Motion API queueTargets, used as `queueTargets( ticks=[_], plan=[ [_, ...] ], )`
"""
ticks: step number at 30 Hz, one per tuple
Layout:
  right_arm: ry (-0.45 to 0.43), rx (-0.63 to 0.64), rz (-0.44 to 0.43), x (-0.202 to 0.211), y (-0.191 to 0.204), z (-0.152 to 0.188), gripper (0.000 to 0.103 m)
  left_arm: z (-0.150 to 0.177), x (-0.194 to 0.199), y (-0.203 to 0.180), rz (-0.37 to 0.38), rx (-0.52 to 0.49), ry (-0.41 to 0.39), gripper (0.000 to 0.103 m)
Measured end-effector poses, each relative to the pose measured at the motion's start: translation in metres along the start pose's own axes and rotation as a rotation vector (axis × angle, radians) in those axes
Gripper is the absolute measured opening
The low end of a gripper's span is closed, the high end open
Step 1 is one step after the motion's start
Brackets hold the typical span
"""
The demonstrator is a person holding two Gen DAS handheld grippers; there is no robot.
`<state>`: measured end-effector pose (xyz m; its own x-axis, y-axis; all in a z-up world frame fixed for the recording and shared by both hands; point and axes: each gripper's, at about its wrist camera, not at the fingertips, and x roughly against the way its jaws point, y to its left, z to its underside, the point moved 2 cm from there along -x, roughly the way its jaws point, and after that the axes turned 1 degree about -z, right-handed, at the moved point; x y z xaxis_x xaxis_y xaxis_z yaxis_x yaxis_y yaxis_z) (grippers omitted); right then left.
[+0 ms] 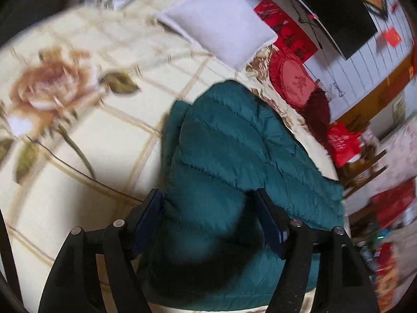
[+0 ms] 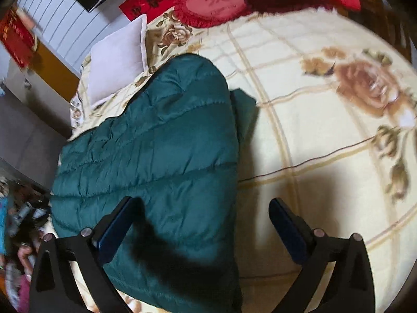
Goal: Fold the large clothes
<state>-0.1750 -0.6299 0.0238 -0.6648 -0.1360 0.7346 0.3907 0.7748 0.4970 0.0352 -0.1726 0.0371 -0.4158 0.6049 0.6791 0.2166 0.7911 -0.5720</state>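
left gripper (image 1: 208, 195): black arms, dark blue pads, round silver screws | right gripper (image 2: 206, 203): looks the same

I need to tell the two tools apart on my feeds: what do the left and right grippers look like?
They look alike. The left gripper and the right gripper each have two matte black angular linkage arms with round silver pivot pins, ending in flat rectangular fingers faced with dark blue pads. No cables, markings, hands or sleeves show in either wrist view.
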Motion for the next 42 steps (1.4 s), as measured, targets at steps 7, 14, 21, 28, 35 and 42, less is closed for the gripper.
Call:
queueTargets(
  ticks=[7, 14, 21, 28, 35, 42],
  plan=[
    [0.049, 0.003, -0.086, -0.028, -0.005, -0.011, 0.103, -0.003, -0.027, 0.022, 0.111, 0.104, 0.056, 0.097],
    [0.070, 0.067, -0.120, -0.047, 0.008, -0.017, 0.103, -0.002, -0.041, 0.017, 0.121, 0.061, 0.042, 0.103],
    [0.045, 0.086, -0.106, -0.049, 0.035, -0.010, 0.092, 0.008, -0.034, -0.002, 0.096, -0.015, 0.045, 0.079],
    [-0.027, 0.118, -0.158, -0.001, 0.061, -0.003, 0.046, 0.020, 0.013, -0.018, 0.144, -0.045, 0.001, 0.056],
    [0.004, 0.172, -0.210, 0.053, 0.089, 0.029, 0.045, 0.061, 0.083, -0.024, 0.210, -0.073, 0.009, 0.054],
    [0.042, 0.137, -0.060, 0.045, 0.061, 0.065, 0.073, 0.101, 0.082, 0.016, 0.059, 0.036, 0.081, 0.072]
  ],
)
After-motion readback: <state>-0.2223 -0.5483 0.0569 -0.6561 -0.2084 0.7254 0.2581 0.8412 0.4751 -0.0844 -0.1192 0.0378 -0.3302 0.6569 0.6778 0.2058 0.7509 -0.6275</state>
